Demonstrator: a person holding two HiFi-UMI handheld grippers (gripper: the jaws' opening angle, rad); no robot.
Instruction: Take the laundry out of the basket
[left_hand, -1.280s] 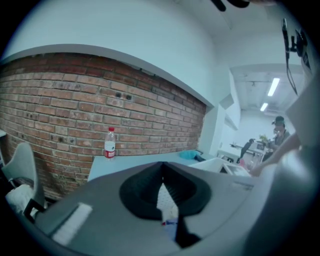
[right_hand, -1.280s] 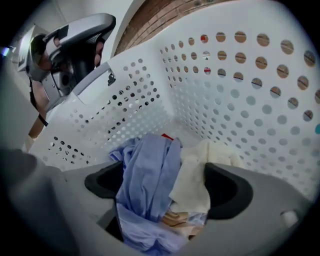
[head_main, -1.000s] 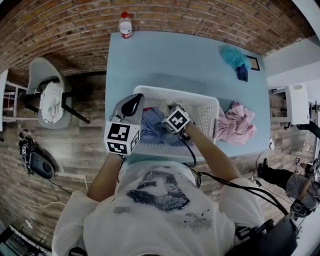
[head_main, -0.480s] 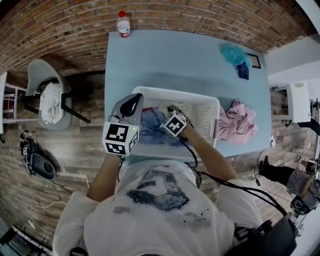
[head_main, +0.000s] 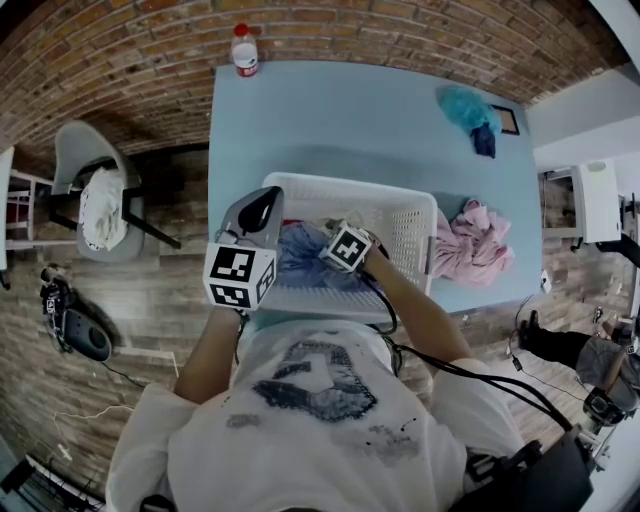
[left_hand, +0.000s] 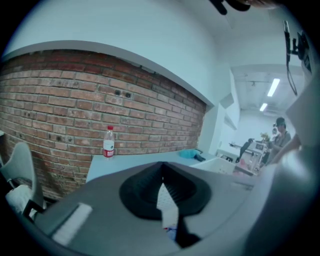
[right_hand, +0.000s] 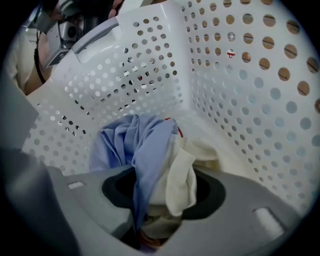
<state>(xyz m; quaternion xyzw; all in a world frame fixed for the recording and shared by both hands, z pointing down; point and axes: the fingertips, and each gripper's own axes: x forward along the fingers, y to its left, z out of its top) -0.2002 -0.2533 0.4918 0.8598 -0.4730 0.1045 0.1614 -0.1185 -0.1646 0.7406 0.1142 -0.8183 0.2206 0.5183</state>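
"Right gripper view: what has the right gripper (right_hand: 157, 200) got?"

"Its jaws have just been closing. They're clamped on pale blue and cream cloth laundry (right_hand: 150, 160) bunched between them, inside the white perforated plastic basket (right_hand: 240, 90)."

"And the left gripper (left_hand: 162, 186)?"

"Clenched on nothing, hovering beside the right one, over the basket's rim."

The basket (head_main: 405, 222) is white perforated plastic, holding soft crumpled cloth (right_hand: 135, 145). The far wall (head_main: 100, 70) is rough brick; the table (head_main: 340, 120) smooth, matt.
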